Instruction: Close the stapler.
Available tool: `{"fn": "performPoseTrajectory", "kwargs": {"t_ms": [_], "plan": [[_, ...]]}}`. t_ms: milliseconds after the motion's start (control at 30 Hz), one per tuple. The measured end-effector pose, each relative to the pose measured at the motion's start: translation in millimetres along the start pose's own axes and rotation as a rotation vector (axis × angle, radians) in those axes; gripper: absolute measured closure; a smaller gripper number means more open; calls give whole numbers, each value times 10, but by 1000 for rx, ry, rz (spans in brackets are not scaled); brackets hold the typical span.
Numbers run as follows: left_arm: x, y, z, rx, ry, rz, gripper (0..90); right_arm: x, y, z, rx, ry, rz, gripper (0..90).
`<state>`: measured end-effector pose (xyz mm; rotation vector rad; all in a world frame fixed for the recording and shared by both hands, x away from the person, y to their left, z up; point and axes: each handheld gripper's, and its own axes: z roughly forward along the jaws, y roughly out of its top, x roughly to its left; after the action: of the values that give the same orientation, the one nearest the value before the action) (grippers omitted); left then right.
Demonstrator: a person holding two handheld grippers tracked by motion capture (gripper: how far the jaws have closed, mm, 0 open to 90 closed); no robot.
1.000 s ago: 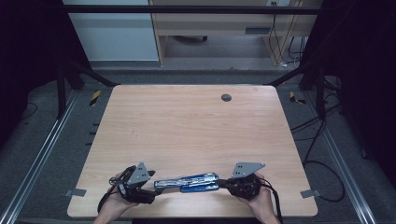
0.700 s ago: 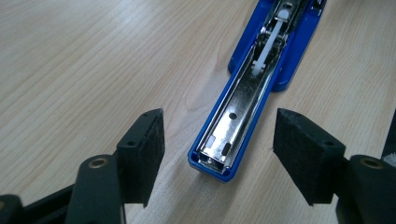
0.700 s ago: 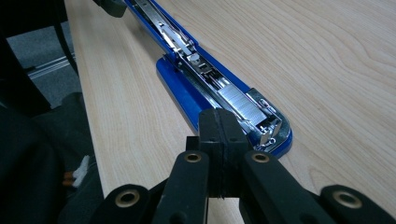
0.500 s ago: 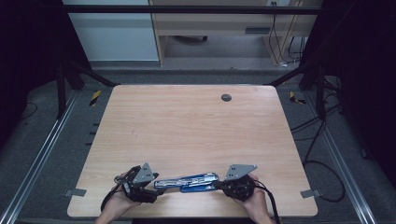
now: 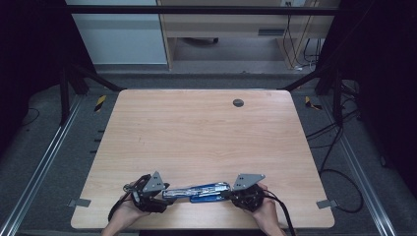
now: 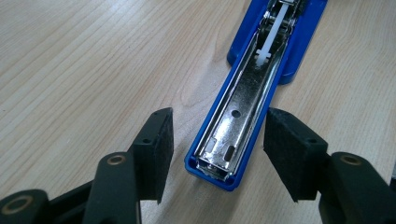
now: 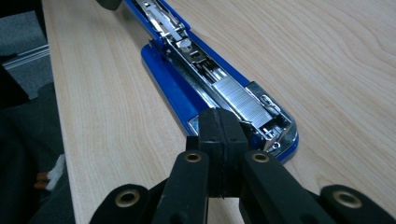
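Blue stapler (image 5: 196, 191) lying opened flat near the front edge of the light wood tabletop (image 5: 206, 137), between both hands; rest of the top bare except a small dark round grommet (image 5: 238, 103) near the far edge, well apart from the work; nothing blocking either approach. Beyond the tabletop: grey floor with cables (image 5: 339, 147), yellow-black tape marks (image 5: 100, 102), a pale cabinet (image 5: 118, 34) and wooden furniture behind. No brand, label or writing readable on the stapler.

Left hand-held gripper (image 6: 217, 154): released, jaws standing apart on either side of the stapler's open end, just been closing in; blue edge and bare metal staple channel (image 6: 243, 98) between the pads (image 6: 161, 149), not pressed, gap visible on both sides; white plastic pusher (image 6: 271, 42) further up the channel. In the high view same left hand-held gripper (image 5: 150, 191) at the stapler's left end, held by the left hand (image 5: 125, 214).

Right hand-held gripper (image 7: 223, 135): clenched, pads (image 7: 212, 154) squeezed together with nothing seen between them; tips sitting at the stapler's near end, just in front of the loaded staple strip (image 7: 238, 100); contact with the blue base (image 7: 173, 93) looks likely, cannot tell for certain. High view: right hand-held gripper (image 5: 243, 192) at the stapler's right end, right hand (image 5: 265, 216) behind it.
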<state>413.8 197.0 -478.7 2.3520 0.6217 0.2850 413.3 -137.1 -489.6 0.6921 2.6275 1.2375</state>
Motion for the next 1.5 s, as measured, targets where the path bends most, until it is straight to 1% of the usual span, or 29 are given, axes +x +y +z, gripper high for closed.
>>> {"fn": "performPoseTrajectory", "kwargs": {"t_ms": [300, 633, 800, 867, 1033, 1267, 1433, 1500], "plan": [[-11, 11, 28, 14, -18, 12, 495, -6, -4, 20, 3, -2, -2, 900], [21, 19, 24, 22, -38, 30, 509, -6, -4, 27, -2, -11, -2, 900], [28, 23, 22, 25, -44, 31, 512, -3, -5, 27, -2, -16, -1, 900], [26, 25, 16, 23, -40, 36, 513, -1, -5, 28, -2, -17, 0, 900], [32, 32, -3, 12, -48, 34, 515, -7, -6, 29, -3, -12, 7, 900], [32, 54, -29, 20, -52, 52, 526, -9, -4, 30, -1, -10, 12, 900], [44, 68, -34, 24, -64, 52, 532, -10, -3, 28, 0, -10, 11, 900], [57, 80, -44, 37, -69, 66, 536, -9, -3, 29, 0, -9, 12, 900]]}}
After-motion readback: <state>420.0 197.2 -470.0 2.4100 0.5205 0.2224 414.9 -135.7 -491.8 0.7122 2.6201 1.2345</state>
